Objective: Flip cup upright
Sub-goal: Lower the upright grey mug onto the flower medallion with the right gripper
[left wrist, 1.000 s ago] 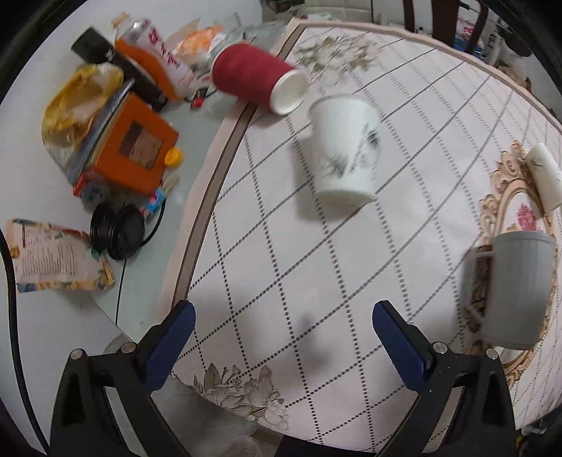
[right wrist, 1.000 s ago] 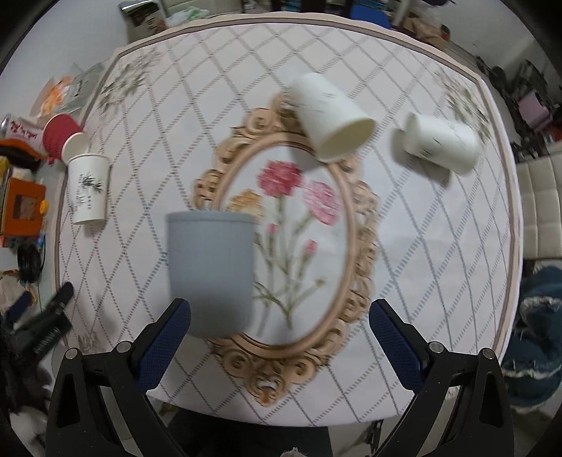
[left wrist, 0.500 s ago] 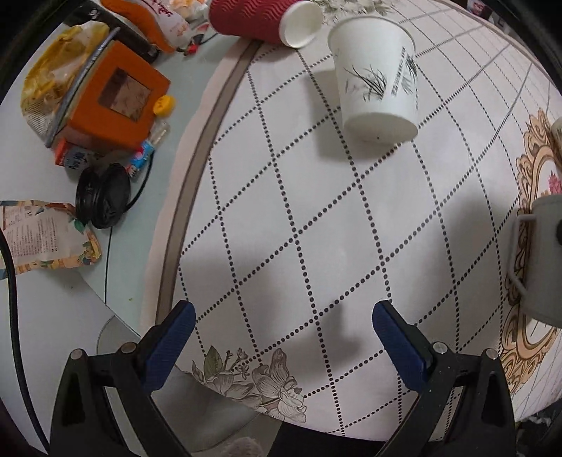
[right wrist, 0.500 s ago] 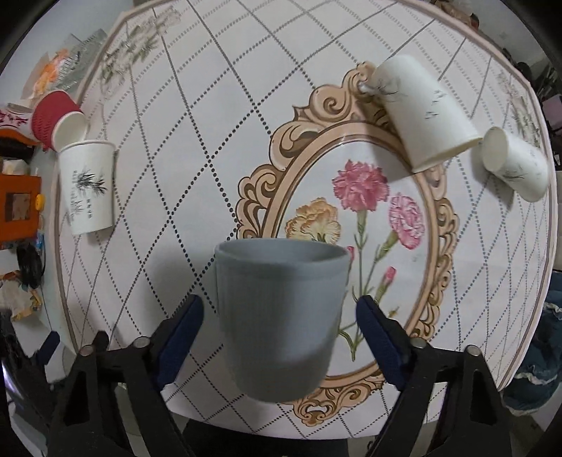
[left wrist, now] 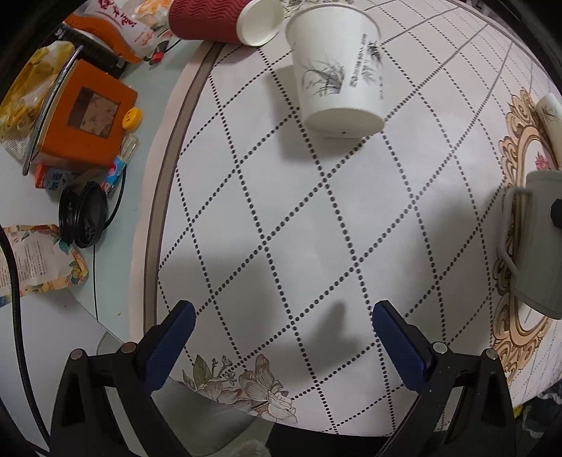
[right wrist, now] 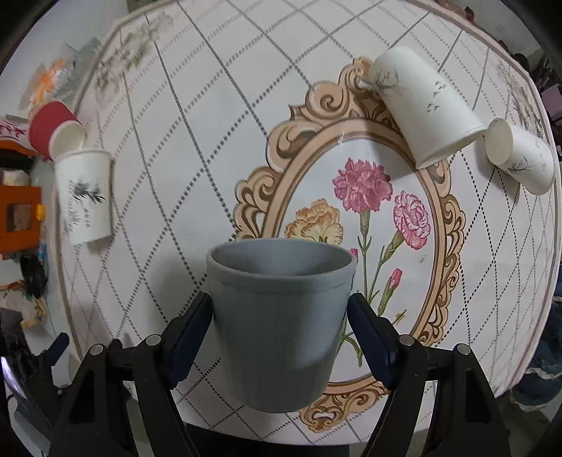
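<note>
A grey cup (right wrist: 277, 323) with a side handle sits between the blue pads of my right gripper (right wrist: 281, 323), which is shut on its body. The cup's open rim points away from the camera, its base toward it. The same grey cup (left wrist: 537, 242) shows at the right edge of the left wrist view. My left gripper (left wrist: 282, 337) is open and empty above the checked tablecloth (left wrist: 316, 246). A white paper cup with a bamboo print (left wrist: 337, 77) lies on its side ahead of it.
A red paper cup (left wrist: 224, 17) lies on its side at the cloth's edge. Two more white paper cups (right wrist: 425, 105) (right wrist: 520, 156) lie on their sides at the far right. An orange box (left wrist: 84, 116), snack bags and a black lid (left wrist: 82, 214) crowd the left.
My right gripper has closed in on the grey cup, which now fills the gap between the pads with its rim tipped away. My left gripper has moved closer to the bamboo-print cup.
</note>
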`<state>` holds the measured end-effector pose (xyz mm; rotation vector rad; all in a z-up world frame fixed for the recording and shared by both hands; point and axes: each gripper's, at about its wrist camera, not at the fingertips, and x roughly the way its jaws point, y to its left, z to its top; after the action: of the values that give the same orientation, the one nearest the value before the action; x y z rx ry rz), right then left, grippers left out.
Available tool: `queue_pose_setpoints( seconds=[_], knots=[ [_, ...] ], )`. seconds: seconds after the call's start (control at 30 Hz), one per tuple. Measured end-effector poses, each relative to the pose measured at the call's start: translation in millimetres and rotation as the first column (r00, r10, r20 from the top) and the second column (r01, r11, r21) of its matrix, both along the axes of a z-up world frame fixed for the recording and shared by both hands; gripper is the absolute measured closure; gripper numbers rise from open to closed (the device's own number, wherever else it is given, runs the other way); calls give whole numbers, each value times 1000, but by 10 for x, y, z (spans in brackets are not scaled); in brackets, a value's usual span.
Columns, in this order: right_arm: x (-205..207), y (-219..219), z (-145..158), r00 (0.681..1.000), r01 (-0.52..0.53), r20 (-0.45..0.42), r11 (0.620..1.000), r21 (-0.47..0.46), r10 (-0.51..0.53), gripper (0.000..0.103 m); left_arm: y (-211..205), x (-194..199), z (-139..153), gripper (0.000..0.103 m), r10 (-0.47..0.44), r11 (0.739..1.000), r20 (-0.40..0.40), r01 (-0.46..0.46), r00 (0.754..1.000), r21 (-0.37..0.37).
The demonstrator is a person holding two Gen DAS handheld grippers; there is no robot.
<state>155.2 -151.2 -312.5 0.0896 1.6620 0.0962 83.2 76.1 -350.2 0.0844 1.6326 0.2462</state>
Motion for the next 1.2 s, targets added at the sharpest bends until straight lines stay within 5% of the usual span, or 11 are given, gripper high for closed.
queue_pose_setpoints(
  seconds=[0.2,0.43,0.8,1.2],
  knots=[
    [-180,-82,290,986,32,164,999,18,-35,23,-1,55,23,0,21,999,-10,-21,1000,-35],
    [-110,-7,597,907,71,417,997,-18,-57,24,94,163,-25,0,65,994,-18,-66,998,-91],
    [-39,160,299,780,165,619,984,-64,-91,24,-25,407,-4,0,26,996,34,-22,999,-92],
    [-508,110,223,829,148,553,986,-78,-81,18,-216,110,193,0,-56,995,80,63,995,-76]
  ],
)
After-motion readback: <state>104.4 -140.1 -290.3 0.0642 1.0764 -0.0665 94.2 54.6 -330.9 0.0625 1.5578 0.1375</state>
